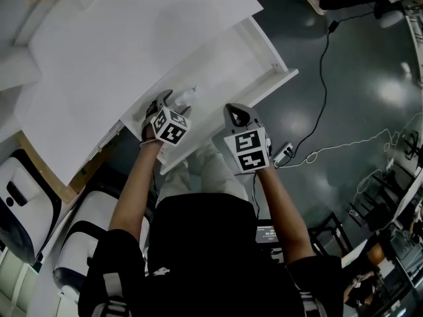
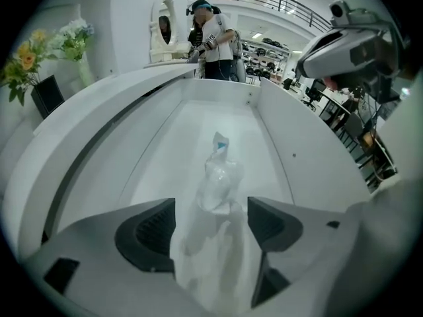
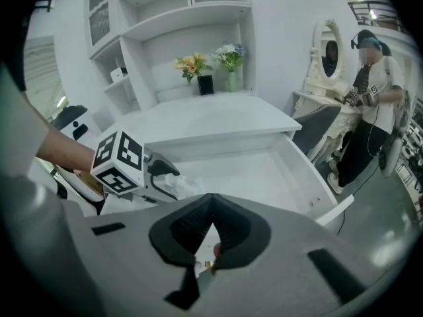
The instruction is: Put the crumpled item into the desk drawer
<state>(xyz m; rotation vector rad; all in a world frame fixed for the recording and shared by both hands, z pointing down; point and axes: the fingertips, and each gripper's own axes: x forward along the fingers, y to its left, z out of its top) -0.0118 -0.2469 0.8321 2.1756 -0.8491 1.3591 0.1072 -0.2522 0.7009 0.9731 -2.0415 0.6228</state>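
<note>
Where white desk [image 1: 132, 38] meets dark floor [image 1: 357, 65], drawer [image 1: 221, 68] open, cable [image 1: 324, 78] trailing

White shelves [image 3: 178, 12] line the wall [image 3: 277, 38]; cables [image 1: 324, 78] trail across dark glossy floor [image 1: 370, 58].

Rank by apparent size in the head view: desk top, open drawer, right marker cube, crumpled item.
1. desk top
2. open drawer
3. right marker cube, which is nearer the camera, so it looks enlarged
4. crumpled item, only partly visible
</note>
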